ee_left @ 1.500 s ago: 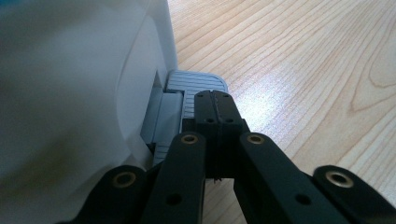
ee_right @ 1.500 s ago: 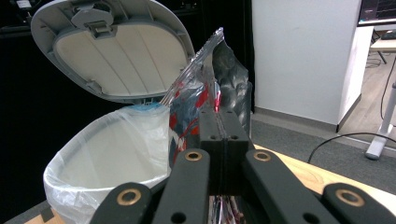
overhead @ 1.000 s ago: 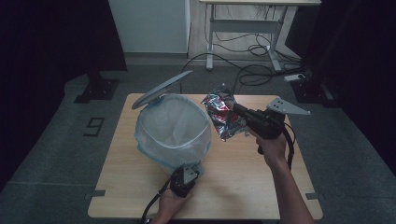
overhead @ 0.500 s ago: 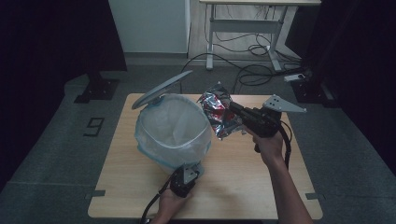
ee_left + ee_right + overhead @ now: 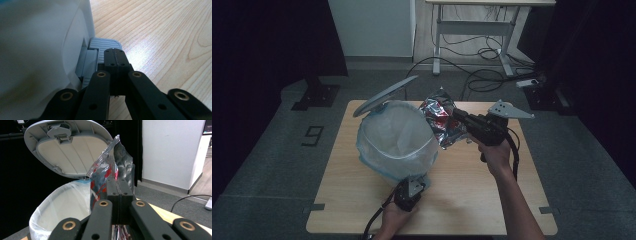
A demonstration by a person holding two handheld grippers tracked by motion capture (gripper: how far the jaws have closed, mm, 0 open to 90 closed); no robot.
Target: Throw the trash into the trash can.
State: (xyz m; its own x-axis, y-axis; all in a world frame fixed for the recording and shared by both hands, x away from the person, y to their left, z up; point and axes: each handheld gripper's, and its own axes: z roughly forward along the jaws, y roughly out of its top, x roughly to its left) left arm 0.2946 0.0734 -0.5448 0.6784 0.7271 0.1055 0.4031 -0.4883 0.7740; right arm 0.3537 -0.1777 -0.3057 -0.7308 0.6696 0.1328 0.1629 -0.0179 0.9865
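A small pedal bin (image 5: pixel 394 142) stood on the left half of the wooden table (image 5: pixel 472 190), lined with a translucent plastic bag (image 5: pixel 377 155) whose edge was folded over the rim. The bin's grey lid (image 5: pixel 384 95) was raised and tilted back toward the far-left side; in the right gripper view the pale underside of the lid (image 5: pixel 67 147) and its hinge fitting faced the camera above the open mouth of the bin (image 5: pixel 62 207). At the near side of the bin's base, the left gripper (image 5: pixel 409 192) lay low on the table in the person's left hand (image 5: pixel 394 220). In the left gripper view its jaws were closed flat against each other with nothing between them, and their tips rested on the ribbed grey foot pedal (image 5: pixel 105 48) that projected from the white bin wall (image 5: pixel 42 50). To the right of the bin, a crumpled foil snack bag (image 5: pixel 442 120), silver with red printing, was held in the air just beside and slightly above the bin's right rim. The right gripper (image 5: pixel 462 117) was clamped on this bag; in the right gripper view its jaws were pressed together on the foil (image 5: pixel 107 170), with the torn upper edge of the bag rising above the jaw tips close to the lid. The person's right hand (image 5: pixel 494 152) held the gripper body over the right half of the table, and the gripper's cable (image 5: pixel 513 150) looped down beside the wrist.
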